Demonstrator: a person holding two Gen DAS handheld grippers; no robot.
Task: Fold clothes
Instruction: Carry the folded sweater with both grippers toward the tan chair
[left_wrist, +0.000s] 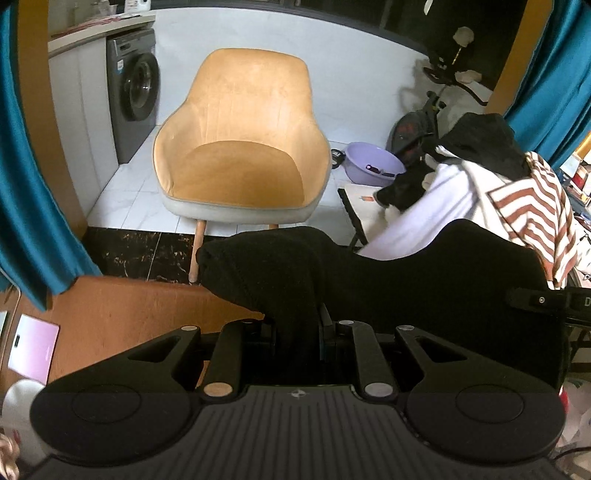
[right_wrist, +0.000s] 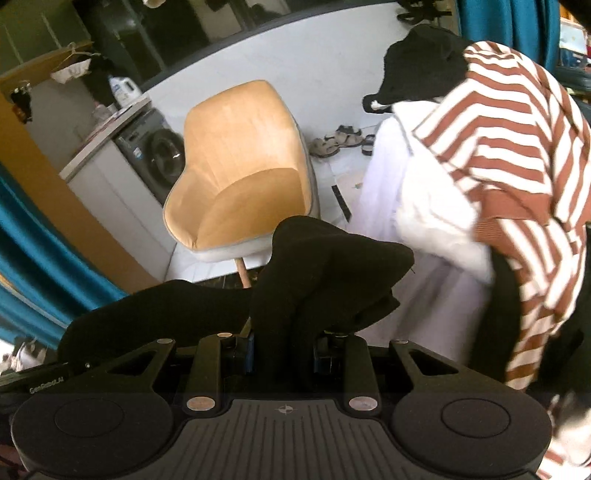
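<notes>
Black garment (left_wrist: 406, 266) pinched by left hand-held gripper (left_wrist: 297, 332), right hand-held gripper (right_wrist: 282, 350)

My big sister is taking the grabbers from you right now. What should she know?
Left gripper: shut on the black garment.
Right gripper: shut on the same black garment, which hangs between the two, held up in the air.
Waiting pile on the right: a striped top, a white garment and another black piece.
The yellow chair stands ahead, nothing on its seat.
Done: the black garment is picked up. No folded clothes are in view.
Left: fold it, then probably do the pile.
</notes>
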